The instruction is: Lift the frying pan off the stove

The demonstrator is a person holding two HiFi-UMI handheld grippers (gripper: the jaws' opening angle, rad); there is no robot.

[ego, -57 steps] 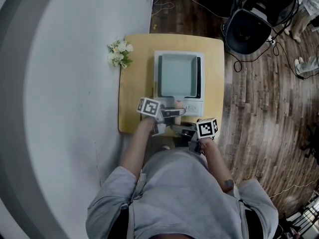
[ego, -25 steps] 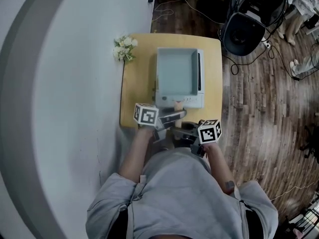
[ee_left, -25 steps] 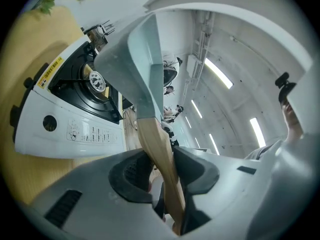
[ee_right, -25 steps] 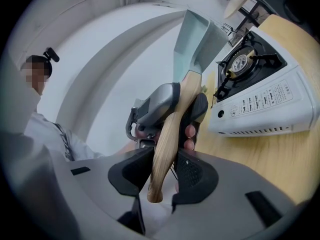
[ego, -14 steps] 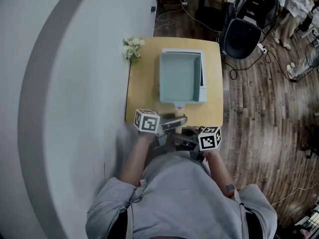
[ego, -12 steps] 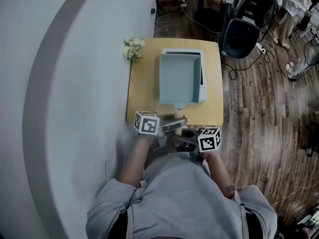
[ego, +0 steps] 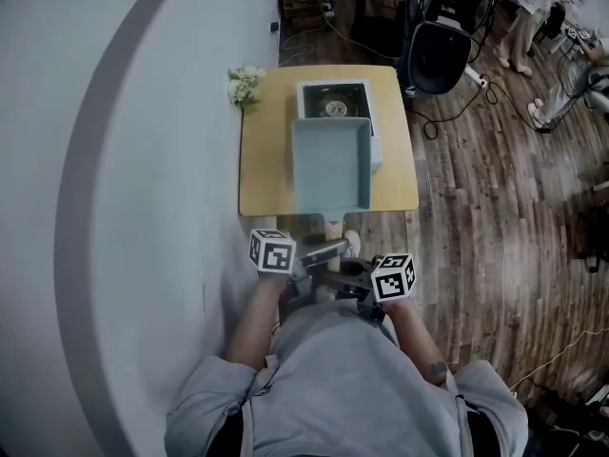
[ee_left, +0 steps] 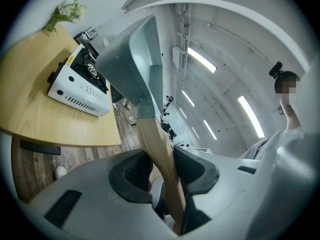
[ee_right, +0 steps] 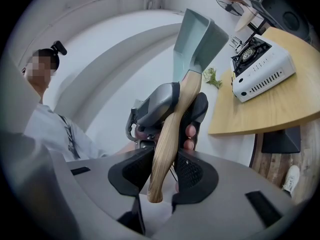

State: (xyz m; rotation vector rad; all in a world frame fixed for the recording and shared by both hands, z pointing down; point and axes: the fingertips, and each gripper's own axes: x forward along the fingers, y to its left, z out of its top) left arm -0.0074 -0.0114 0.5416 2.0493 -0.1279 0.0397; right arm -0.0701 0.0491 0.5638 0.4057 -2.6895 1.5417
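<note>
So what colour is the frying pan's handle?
Light wood-grain tan handle on a pale teal frying pan; clearest in the right gripper view.

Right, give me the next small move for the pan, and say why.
Probably swing the frying pan sideways over the table beside the stove, keeping both grips. The left gripper and right gripper are each shut on its wooden handle, and the pan hangs clear above the stove with the burner uncovered.
</note>
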